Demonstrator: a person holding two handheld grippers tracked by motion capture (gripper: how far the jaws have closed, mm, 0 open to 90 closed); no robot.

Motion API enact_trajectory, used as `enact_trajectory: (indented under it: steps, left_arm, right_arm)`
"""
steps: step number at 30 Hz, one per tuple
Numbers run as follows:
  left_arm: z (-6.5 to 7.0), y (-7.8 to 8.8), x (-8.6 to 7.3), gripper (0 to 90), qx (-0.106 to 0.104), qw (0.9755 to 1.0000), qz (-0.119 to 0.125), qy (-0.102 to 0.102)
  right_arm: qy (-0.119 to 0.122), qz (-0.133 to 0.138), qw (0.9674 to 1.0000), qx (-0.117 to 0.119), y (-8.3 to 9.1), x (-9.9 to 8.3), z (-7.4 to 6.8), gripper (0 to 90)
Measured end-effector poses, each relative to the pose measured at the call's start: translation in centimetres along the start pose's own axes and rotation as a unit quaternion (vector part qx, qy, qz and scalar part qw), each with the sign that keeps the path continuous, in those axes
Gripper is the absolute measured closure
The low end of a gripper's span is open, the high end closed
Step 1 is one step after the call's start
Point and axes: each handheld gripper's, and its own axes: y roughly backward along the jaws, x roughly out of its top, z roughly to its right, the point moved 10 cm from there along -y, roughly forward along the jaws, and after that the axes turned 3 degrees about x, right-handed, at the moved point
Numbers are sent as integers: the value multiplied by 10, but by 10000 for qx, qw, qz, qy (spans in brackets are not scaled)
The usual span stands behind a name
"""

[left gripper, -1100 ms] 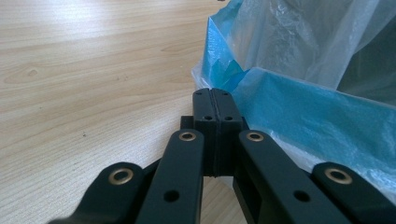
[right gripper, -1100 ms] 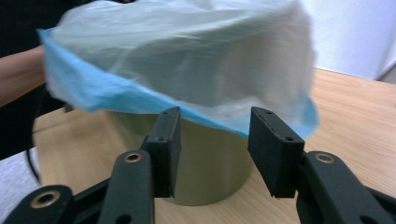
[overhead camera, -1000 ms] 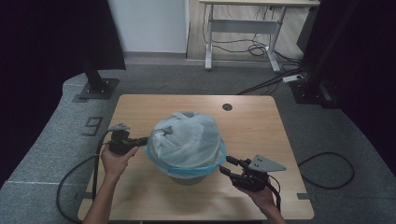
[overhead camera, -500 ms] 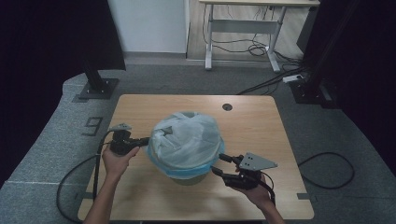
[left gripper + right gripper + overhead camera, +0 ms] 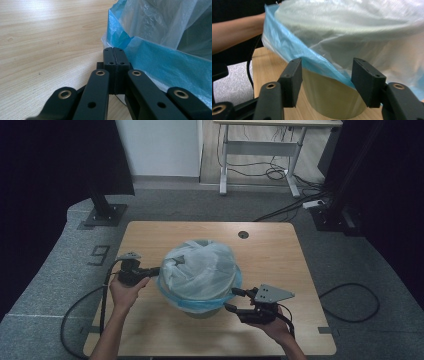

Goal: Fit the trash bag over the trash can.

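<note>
The translucent plastic bag with blue edge [image 5: 200, 270] covered a round bin mid-table. The right gripper [image 5: 325, 82] view revealed the bin's pale wall [image 5: 329, 97] between its apart, just-widened jaws. The left gripper [image 5: 115, 56] was closed beside the bag, perhaps pinching it.

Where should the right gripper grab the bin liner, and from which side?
Probably the blue hem of the liner, where it hangs loose below the bin's rim on the person's near-right side. The right gripper already faces it with jaws open and the edge between them. Come in level from that side; the hem there is a thin free flap that the jaws can pinch.
</note>
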Motion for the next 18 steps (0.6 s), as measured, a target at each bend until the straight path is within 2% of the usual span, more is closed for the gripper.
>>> enact_trajectory:
  steps: [3, 9, 12, 18]
  left_arm:
    - [0, 0, 0, 898, -2, 10000, -6, 4]
    - [0, 2, 1, 898, 0, 10000, 31, 11]
    - [0, 3, 0, 898, -2, 10000, 38, 5]
    - [0, 4, -3, 898, -21, 10000, 6, -8]
  right_arm:
    - [1, 40, 10000, -46, -3, -2, 0, 496]
    - [17, 123, 9998, -141, -6, -2, 0, 870]
    - [1, 147, 9998, -127, -5, -3, -1, 891]
    - [-57, -39, 10000, -35, -8, -18, -4, 892]
